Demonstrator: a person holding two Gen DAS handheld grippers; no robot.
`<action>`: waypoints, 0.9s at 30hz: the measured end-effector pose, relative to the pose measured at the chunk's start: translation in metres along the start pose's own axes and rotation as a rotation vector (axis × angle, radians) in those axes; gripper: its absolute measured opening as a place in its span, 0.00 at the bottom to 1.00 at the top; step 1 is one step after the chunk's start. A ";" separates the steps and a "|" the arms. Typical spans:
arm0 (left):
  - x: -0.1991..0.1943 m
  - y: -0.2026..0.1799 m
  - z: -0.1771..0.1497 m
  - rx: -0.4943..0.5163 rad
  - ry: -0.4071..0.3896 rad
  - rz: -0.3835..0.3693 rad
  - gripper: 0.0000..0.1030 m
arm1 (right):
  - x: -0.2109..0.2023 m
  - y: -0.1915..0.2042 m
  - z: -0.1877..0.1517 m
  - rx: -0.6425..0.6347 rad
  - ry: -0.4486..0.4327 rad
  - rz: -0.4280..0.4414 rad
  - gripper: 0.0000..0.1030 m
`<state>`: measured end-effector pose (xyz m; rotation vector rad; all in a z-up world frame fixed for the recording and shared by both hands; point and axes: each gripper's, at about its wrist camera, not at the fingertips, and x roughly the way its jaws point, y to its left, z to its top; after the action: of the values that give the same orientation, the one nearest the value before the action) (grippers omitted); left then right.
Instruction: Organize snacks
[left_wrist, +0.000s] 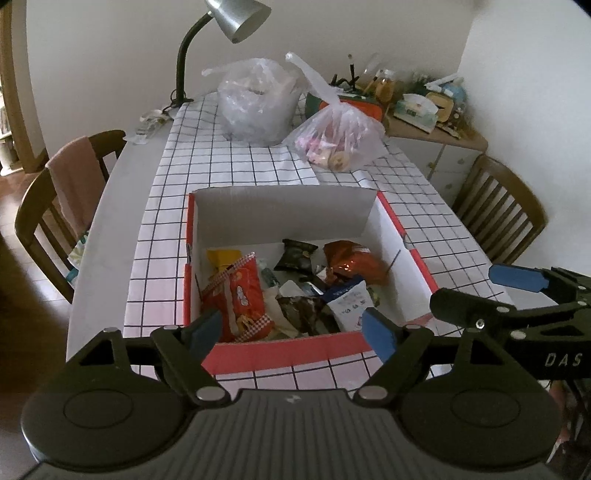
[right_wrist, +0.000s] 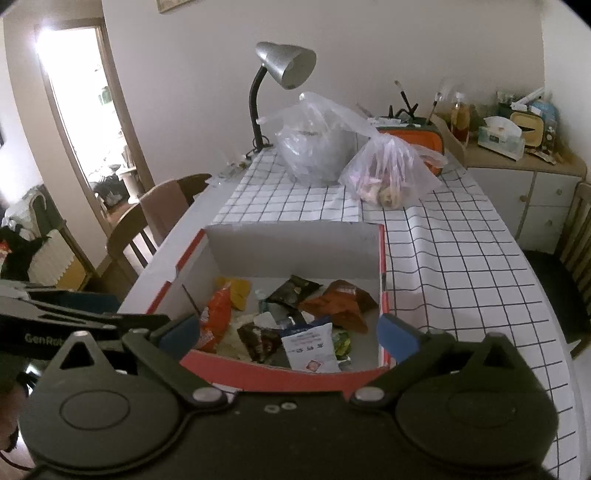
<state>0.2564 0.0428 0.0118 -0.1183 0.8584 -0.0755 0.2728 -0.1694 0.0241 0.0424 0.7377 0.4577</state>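
The left gripper (left_wrist: 291, 330) hangs over the near edge of the box (left_wrist: 280, 354), its jaws spread wide with nothing between them; the right gripper (right_wrist: 288, 328) beside it is likewise spread and empty. The red-rimmed box sits on the checked tablecloth (left_wrist: 236, 173); inside lie the snacks: an orange packet (left_wrist: 243, 295), a white packet (left_wrist: 349, 302), a black packet (left_wrist: 297, 254). Beyond the box stand two clear plastic bags (left_wrist: 332, 136); furthest, a desk lamp (left_wrist: 236, 18).
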 end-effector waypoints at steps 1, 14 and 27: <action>-0.002 0.000 -0.001 -0.002 -0.003 -0.008 0.86 | -0.003 0.001 0.000 0.002 -0.005 0.001 1.00; -0.039 -0.003 -0.012 -0.016 -0.061 -0.003 0.89 | -0.038 0.009 -0.004 0.007 -0.039 0.000 1.00; -0.066 -0.011 -0.014 -0.004 -0.095 0.017 0.89 | -0.056 0.017 -0.006 0.010 -0.062 0.005 1.00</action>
<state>0.2024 0.0379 0.0534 -0.1176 0.7647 -0.0515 0.2261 -0.1781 0.0583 0.0671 0.6785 0.4557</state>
